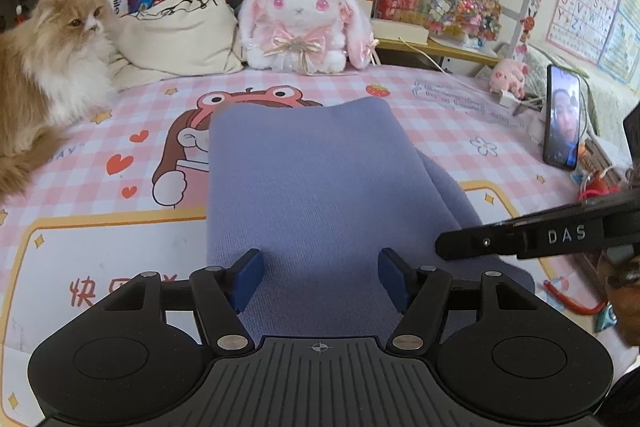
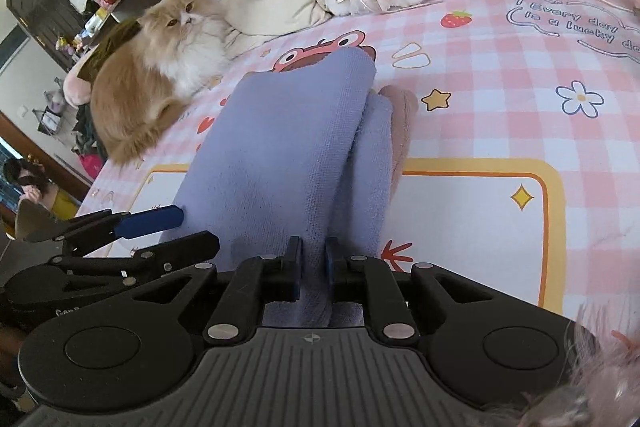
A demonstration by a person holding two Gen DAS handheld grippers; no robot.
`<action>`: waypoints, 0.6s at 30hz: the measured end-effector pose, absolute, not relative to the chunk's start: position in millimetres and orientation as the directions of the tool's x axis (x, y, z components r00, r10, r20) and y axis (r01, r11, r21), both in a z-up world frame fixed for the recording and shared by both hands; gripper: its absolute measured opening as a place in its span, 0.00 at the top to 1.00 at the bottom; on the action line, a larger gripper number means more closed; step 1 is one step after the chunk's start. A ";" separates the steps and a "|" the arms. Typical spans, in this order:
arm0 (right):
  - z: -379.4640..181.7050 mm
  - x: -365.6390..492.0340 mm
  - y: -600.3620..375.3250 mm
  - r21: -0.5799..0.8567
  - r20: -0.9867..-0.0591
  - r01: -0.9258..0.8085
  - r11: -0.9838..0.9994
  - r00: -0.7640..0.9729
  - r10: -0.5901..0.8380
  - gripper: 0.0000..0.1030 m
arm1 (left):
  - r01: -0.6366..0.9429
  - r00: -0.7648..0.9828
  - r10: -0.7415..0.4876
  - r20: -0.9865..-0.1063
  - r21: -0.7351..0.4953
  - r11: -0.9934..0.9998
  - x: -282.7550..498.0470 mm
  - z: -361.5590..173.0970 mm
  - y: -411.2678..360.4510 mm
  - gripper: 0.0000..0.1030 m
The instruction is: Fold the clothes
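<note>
The right gripper (image 2: 313, 267) is clamped on the near edge of the lilac garment (image 1: 320, 179); the left gripper (image 1: 320, 275) is spread apart over it. Several folds appear made on the pink mat (image 1: 460, 115); a final fold or release seems left

Left gripper (image 1: 320, 277) jaws spread over folded lavender cloth (image 1: 316, 183); cat (image 1: 48, 67) sits beside
</note>
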State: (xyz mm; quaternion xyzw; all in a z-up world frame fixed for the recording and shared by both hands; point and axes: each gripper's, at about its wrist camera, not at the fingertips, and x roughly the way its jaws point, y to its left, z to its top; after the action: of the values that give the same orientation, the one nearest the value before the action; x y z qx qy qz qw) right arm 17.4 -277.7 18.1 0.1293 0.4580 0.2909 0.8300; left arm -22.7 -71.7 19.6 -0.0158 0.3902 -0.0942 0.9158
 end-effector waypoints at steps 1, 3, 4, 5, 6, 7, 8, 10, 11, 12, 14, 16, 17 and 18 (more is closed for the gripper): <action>18.5 17.2 -278.2 0.479 -0.685 -0.366 0.798 0.412 0.600 0.89 | 0.154 0.679 -0.186 -0.711 -0.110 0.982 -22.6 20.4 -70.8 0.37; 19.0 16.9 -279.5 0.477 -0.686 -0.367 0.799 0.413 0.599 0.88 | 0.140 0.687 -0.178 -0.705 -0.112 0.984 -22.7 23.4 -69.7 0.37; 18.9 16.8 -279.6 0.476 -0.686 -0.366 0.799 0.414 0.599 0.88 | 0.132 0.693 -0.170 -0.701 -0.109 0.985 -23.0 25.3 -69.0 0.37; 18.9 16.8 -279.5 0.477 -0.686 -0.365 0.800 0.414 0.598 0.88 | 0.126 0.699 -0.161 -0.697 -0.101 0.987 -23.2 27.3 -68.0 0.37; 19.1 16.7 -279.4 0.476 -0.687 -0.365 0.800 0.415 0.597 0.88 | 0.119 0.705 -0.151 -0.693 -0.094 0.988 -23.4 29.4 -66.9 0.37; 19.4 16.7 -279.2 0.474 -0.688 -0.365 0.801 0.415 0.596 0.88 | 0.113 0.710 -0.145 -0.689 -0.092 0.989 -23.3 31.5 -65.1 0.37; 20.3 16.5 -279.7 0.471 -0.689 -0.364 0.803 0.417 0.593 0.88 | 0.103 0.713 -0.137 -0.687 -0.090 0.991 -22.8 33.1 -63.0 0.37; 23.1 15.6 -282.2 0.460 -0.690 -0.359 0.812 0.430 0.582 0.82 | 0.080 0.718 -0.117 -0.686 -0.086 0.993 -21.8 35.5 -58.8 0.36; 24.5 15.2 -283.4 0.455 -0.691 -0.357 0.816 0.436 0.576 0.80 | 0.063 0.714 -0.109 -0.692 -0.092 0.994 -20.4 35.1 -55.6 0.36; 25.9 14.8 -284.7 0.450 -0.692 -0.354 0.820 0.442 0.571 0.75 | 0.045 0.709 -0.101 -0.698 -0.097 0.994 -19.1 34.7 -52.3 0.35; 28.7 13.9 -287.1 0.439 -0.693 -0.349 0.828 0.455 0.560 0.65 | 0.011 0.699 -0.085 -0.710 -0.109 0.994 -16.4 33.9 -45.8 0.35; 31.5 13.1 -289.6 0.429 -0.694 -0.343 0.835 0.467 0.548 0.56 | -0.024 0.690 -0.097 -0.717 -0.157 0.987 -14.6 31.3 -36.5 0.35; 32.9 12.6 -290.8 0.424 -0.694 -0.341 0.839 0.473 0.542 0.51 | -0.041 0.685 -0.104 -0.721 -0.181 0.983 -13.7 29.9 -31.8 0.35; 34.3 12.2 -292.1 0.418 -0.695 -0.338 0.843 0.479 0.537 0.49 | -0.059 0.681 -0.110 -0.724 -0.204 0.977 -12.8 28.6 -27.1 0.35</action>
State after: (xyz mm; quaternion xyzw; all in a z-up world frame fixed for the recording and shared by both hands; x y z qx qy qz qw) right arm 12.2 -292.1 34.3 0.1127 0.4414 0.2565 0.8525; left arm -12.8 -27.1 28.6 -0.1060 0.3991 -0.0140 0.9106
